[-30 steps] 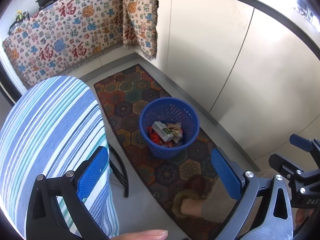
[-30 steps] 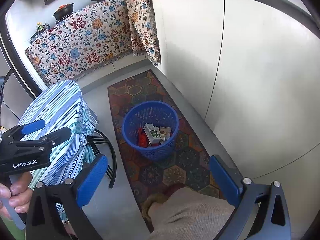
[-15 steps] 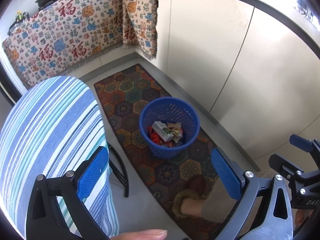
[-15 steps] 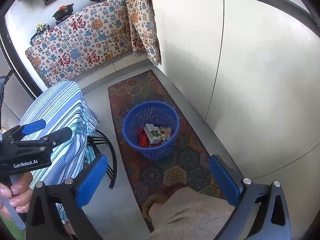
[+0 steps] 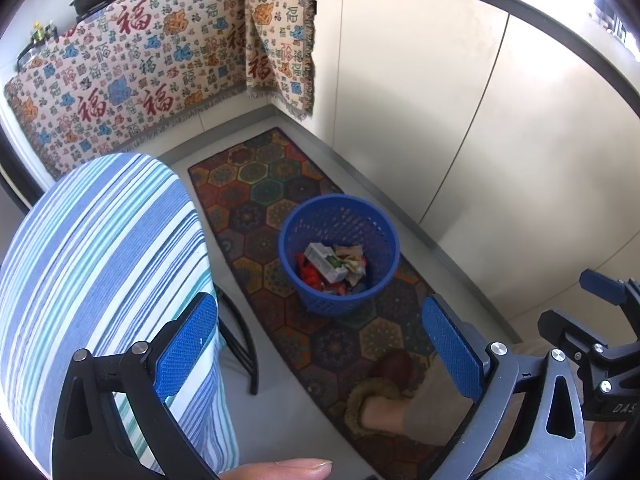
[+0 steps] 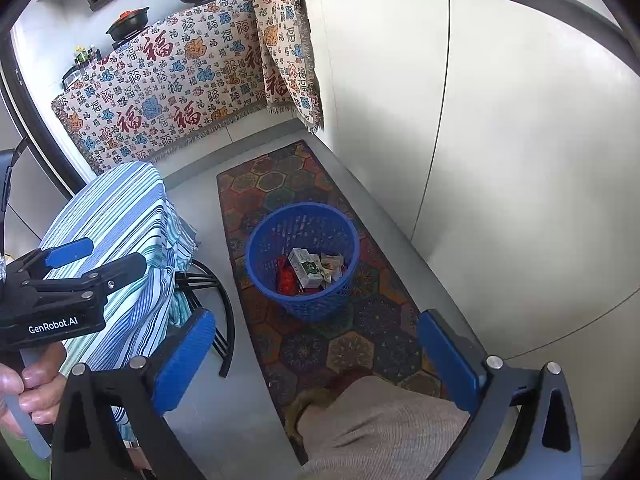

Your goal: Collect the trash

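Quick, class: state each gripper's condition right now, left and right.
Left gripper: open, holding nothing.
Right gripper: open, holding nothing.

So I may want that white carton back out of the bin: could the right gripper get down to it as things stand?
Probably yes. The right gripper is open and empty, the blue basket has no lid, and the white carton lies on top of the other trash. It would need lowering well into the basket.

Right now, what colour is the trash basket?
Blue, perforated plastic basket, clearest in the right wrist view.
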Action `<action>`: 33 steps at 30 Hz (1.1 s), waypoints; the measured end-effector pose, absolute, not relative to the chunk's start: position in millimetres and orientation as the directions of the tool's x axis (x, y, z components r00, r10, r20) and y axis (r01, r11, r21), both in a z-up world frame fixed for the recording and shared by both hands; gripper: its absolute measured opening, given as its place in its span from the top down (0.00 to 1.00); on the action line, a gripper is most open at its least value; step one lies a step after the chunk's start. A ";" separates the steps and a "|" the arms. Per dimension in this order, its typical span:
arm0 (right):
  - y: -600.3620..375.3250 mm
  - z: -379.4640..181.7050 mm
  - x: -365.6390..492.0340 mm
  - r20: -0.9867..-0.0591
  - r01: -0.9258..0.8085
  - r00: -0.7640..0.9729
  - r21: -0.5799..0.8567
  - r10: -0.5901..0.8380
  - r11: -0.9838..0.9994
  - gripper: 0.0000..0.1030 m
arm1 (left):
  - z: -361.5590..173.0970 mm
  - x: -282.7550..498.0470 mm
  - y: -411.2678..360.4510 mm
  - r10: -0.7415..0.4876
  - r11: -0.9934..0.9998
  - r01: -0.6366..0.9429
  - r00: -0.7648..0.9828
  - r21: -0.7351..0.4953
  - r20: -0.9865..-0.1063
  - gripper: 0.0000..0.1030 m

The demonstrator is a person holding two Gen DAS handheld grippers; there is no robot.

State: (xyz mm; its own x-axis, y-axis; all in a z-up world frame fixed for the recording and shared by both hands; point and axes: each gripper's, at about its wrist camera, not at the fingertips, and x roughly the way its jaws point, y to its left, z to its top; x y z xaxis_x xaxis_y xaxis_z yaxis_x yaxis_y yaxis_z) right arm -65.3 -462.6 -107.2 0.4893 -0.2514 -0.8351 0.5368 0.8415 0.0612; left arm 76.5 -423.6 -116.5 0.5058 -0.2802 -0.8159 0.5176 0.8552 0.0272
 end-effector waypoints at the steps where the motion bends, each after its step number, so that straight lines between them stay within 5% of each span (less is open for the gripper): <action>1: -462.3 -107.0 -65.3 -0.835 0.537 0.490 0.061 -0.252 0.842 0.00 | -116.5 76.5 -423.6 -0.280 0.855 0.517 0.506 0.027 -0.816 0.01; 33: -466.6 -109.1 -56.6 -0.839 0.526 0.485 0.055 -0.246 0.849 0.00 | -121.1 74.6 -425.7 -0.279 0.855 0.517 0.508 0.030 -0.815 0.01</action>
